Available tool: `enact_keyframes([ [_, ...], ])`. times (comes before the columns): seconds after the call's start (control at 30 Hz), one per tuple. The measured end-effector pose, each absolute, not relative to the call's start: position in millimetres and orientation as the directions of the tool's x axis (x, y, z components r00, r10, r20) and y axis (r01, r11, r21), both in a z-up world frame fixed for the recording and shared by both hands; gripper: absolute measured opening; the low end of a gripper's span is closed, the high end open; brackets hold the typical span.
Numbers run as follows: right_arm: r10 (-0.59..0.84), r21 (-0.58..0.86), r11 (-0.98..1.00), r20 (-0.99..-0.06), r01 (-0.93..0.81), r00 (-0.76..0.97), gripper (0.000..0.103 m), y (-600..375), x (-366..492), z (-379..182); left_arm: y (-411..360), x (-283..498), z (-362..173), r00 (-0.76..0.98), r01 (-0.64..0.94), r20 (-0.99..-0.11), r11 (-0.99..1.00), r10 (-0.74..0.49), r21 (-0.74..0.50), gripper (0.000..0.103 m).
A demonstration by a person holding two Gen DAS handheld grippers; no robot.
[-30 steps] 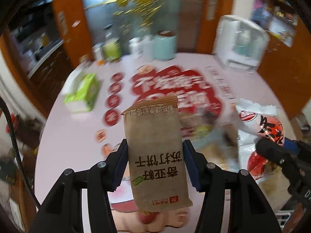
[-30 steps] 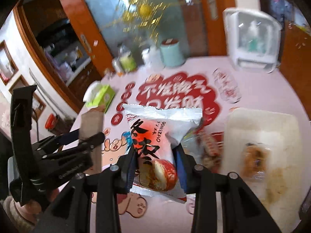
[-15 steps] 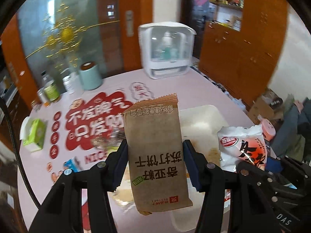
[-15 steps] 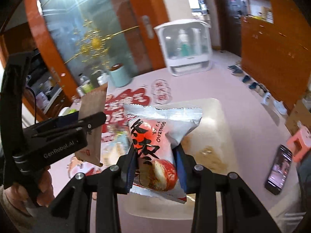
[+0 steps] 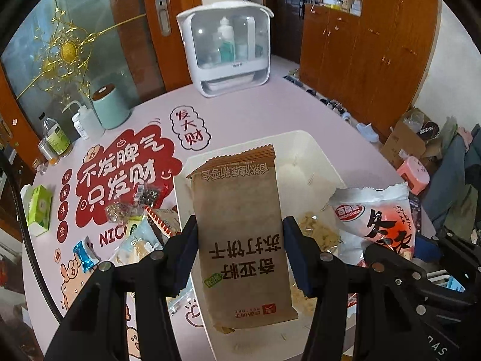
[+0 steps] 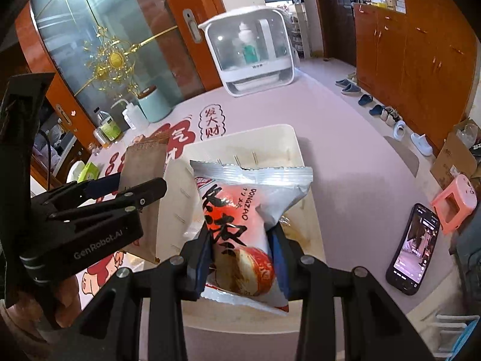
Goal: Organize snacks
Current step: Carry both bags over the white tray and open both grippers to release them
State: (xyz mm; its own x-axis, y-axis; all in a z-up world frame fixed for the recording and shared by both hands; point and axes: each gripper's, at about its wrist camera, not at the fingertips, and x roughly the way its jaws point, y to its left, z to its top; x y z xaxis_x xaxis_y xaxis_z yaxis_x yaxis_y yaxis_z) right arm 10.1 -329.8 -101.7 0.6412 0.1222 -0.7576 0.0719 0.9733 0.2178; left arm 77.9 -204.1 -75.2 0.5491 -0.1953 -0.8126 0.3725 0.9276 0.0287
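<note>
My left tongs (image 5: 239,248) grip a brown paper cracker packet (image 5: 240,234); my right tongs (image 6: 240,255) grip a red-and-white snack bag (image 6: 240,228), above the cream plastic bin (image 6: 264,134).

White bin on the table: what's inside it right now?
The white bin holds at least one clear-wrapped, tan, crumbly snack on its floor. The brown packet and red-and-white packet held in front cover much of the floor, so there may be more.

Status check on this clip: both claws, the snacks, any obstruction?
Left claw shut on brown cracker pack. Right claw shut on red-white snack bag. Both over white bin. Nothing blocking.
</note>
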Motion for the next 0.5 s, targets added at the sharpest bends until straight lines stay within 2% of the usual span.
enact_keyframes([
  [0.5,0.150,0.209,0.977,-0.795,0.033,0.588,0.038,-325.1,25.7,-119.7,-208.0,90.2,-95.7,0.523,0.344,-0.841,0.937,-0.138,0.060,0.054],
])
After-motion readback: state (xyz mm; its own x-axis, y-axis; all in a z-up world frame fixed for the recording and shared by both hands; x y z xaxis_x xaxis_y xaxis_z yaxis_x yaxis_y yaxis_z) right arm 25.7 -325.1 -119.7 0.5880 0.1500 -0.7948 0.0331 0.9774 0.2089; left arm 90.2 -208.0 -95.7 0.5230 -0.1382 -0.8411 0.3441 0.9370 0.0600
